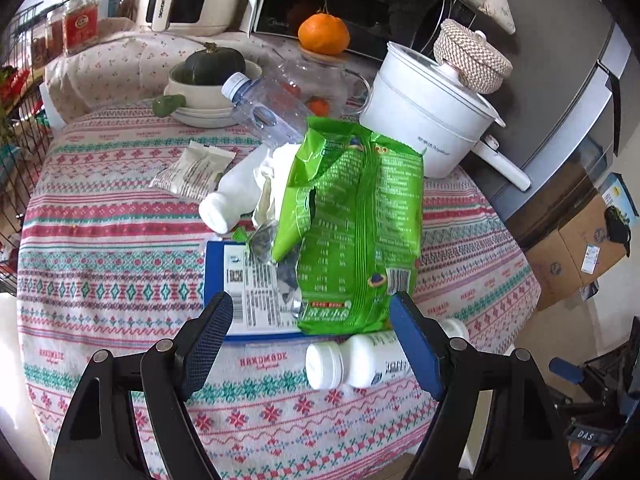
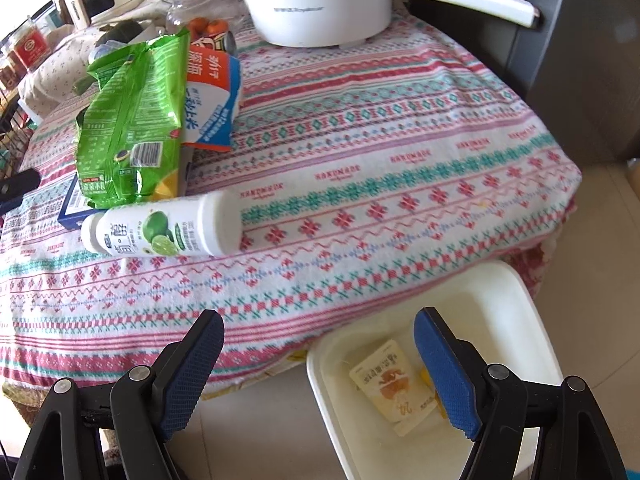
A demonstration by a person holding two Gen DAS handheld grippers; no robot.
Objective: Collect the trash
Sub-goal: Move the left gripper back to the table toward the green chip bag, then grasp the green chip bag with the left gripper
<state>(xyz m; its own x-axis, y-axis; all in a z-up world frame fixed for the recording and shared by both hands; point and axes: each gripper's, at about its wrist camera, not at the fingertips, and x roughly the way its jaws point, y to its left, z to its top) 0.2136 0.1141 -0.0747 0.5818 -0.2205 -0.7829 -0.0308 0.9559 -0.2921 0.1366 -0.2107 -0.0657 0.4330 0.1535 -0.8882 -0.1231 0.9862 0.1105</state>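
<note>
A crumpled green snack bag lies over a blue box in the middle of the patterned tablecloth. My left gripper hovers open just before the bag's near end, nothing between its fingers. A white lime-drink bottle lies on its side below the bag, also seen as the lime bottle. Another white bottle, a clear water bottle and a small wrapper lie further back. My right gripper is open above a white bin that holds a beige pouch.
A white electric pot with a long handle stands at the back right, a woven lidded basket behind it. A bowl with a dark squash, a glass jar topped by an orange and a microwave are at the back. Cardboard boxes sit on the floor.
</note>
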